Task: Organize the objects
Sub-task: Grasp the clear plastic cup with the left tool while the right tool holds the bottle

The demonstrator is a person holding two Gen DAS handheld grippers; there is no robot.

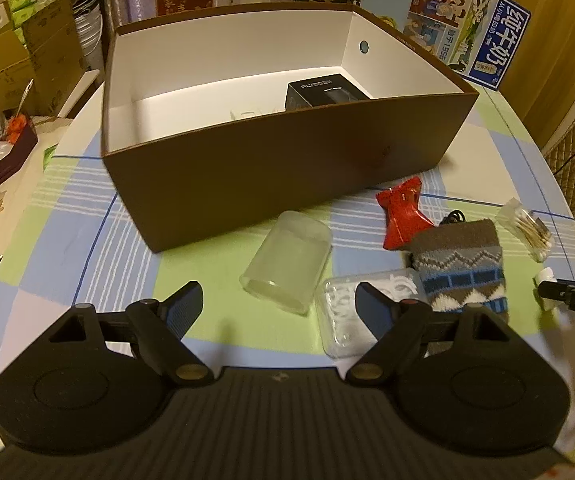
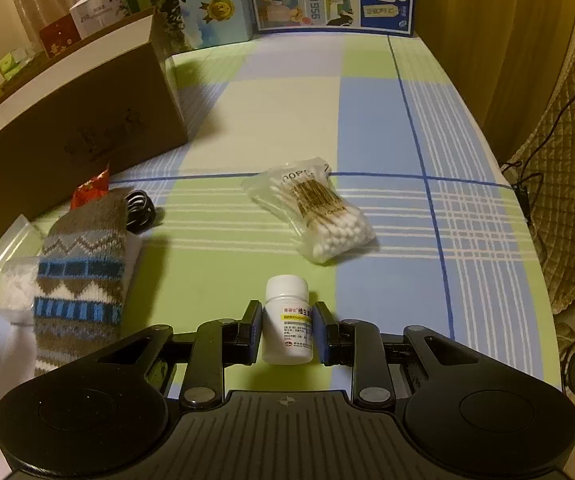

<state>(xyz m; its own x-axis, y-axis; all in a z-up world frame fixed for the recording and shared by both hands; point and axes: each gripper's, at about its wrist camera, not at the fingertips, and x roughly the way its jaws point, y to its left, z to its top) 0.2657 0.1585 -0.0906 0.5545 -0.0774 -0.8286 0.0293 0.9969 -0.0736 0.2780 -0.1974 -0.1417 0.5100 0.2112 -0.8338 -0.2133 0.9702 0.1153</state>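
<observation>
Bottle [image 2: 287, 320], white with a yellow-striped label and screw cap, stands upright on the checked worktop [image 2: 279, 120], pinched by the right gripper's [image 2: 286, 330] fingers. Swabs [image 2: 315, 208] lie beyond it. Left gripper [image 1: 277, 306] is spread wide, empty, before the brown box [image 1: 271, 156].

Brown box [image 1: 271, 168] blocks the far side; bare tablecloth [image 2: 287, 112] lies open beyond the cotton swabs [image 2: 315, 212].

1 box [image 1: 271, 176], 1 sock [image 1: 461, 268], 1 btl [image 2: 287, 320]
</observation>
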